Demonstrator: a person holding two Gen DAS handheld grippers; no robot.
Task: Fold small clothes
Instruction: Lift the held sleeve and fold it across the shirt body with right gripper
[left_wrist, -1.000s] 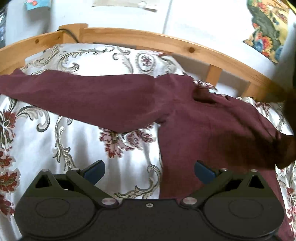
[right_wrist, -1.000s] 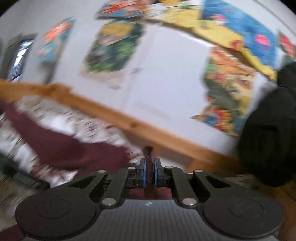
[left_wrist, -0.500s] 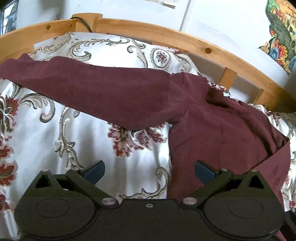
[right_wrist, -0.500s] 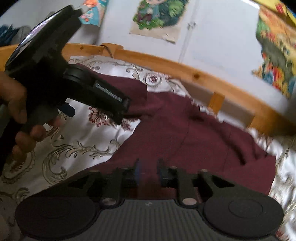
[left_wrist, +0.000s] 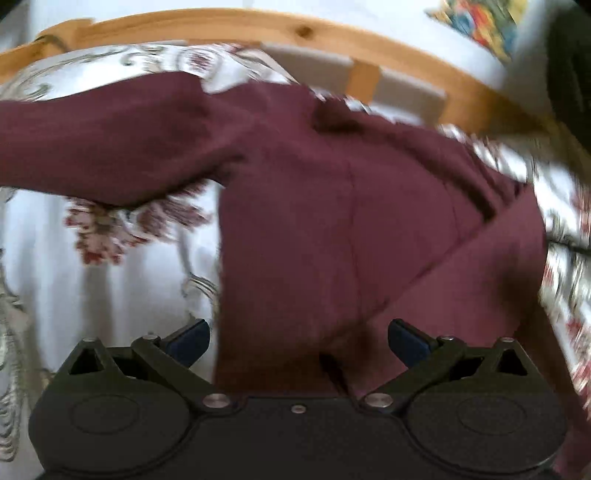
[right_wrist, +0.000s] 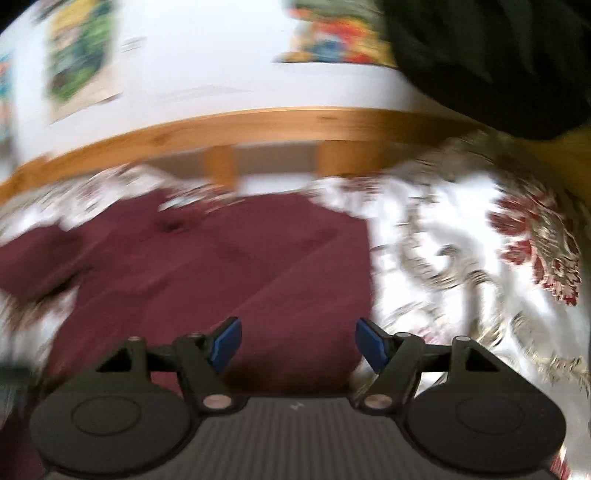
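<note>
A small maroon long-sleeved top (left_wrist: 314, 221) lies on a floral bedspread (left_wrist: 110, 277). One sleeve (left_wrist: 110, 140) stretches out to the left; the other side is folded over the body. My left gripper (left_wrist: 297, 339) stands open low over the top's lower left edge, nothing between its blue pads. In the right wrist view the same top (right_wrist: 221, 266) fills the left and middle. My right gripper (right_wrist: 297, 341) hovers over its right lower part with its jaws opening and nothing between them. Both views are blurred by motion.
A wooden bed rail (left_wrist: 369, 48) runs along the far side of the bed, with a white wall and colourful posters (right_wrist: 81, 59) behind. A dark shape (right_wrist: 498, 55) fills the upper right corner of the right wrist view. Bedspread (right_wrist: 461, 258) lies bare right of the top.
The right gripper, shut on maroon cloth a second ago, has let go, opened, and swung down over the top. The left gripper has moved lower and to the right over the garment.
</note>
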